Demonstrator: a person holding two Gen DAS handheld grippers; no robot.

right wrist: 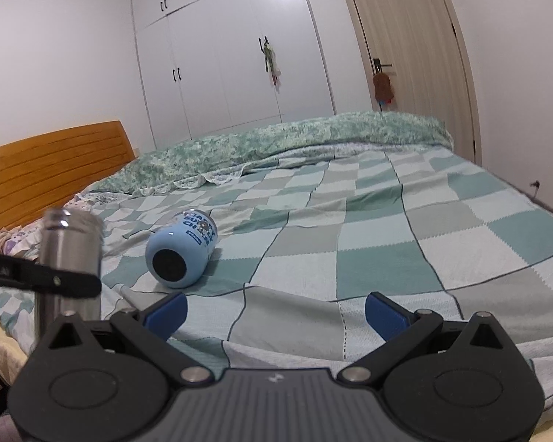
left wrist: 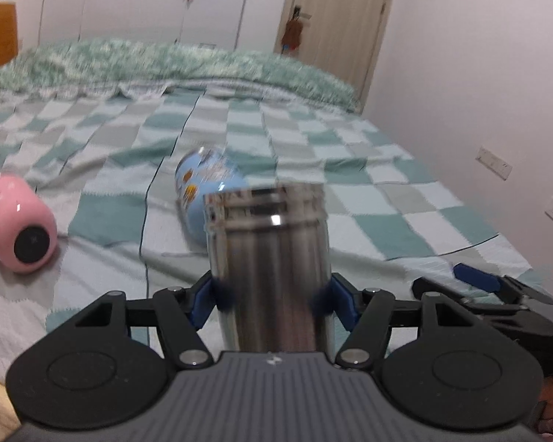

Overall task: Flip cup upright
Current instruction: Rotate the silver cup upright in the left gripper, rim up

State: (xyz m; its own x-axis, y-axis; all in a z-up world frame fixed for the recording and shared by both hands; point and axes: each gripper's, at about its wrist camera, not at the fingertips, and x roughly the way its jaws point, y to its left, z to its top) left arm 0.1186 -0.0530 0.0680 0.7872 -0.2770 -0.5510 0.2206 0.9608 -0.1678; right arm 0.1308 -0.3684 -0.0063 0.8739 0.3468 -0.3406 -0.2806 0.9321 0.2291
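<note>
My left gripper [left wrist: 272, 294] is shut on a steel cup [left wrist: 269, 258], held roughly upright above the bed; the cup is blurred. It also shows at the left of the right wrist view [right wrist: 70, 250], with the left gripper's finger [right wrist: 55, 280] across it. A blue printed cup [left wrist: 206, 191] lies on its side on the checked bedspread behind it; in the right wrist view [right wrist: 180, 250] its dark base faces me. A pink cup [left wrist: 18, 221] lies on its side at the left. My right gripper [right wrist: 276, 313] is open and empty, low over the bed; it also appears in the left wrist view [left wrist: 479, 280].
The checked bedspread [right wrist: 387, 250] covers a wide bed. A green quilt [right wrist: 276, 140] is bunched along the far side. A wooden headboard [right wrist: 48, 169] stands at the left. White wardrobes [right wrist: 221, 55] and a door [right wrist: 405, 37] are beyond.
</note>
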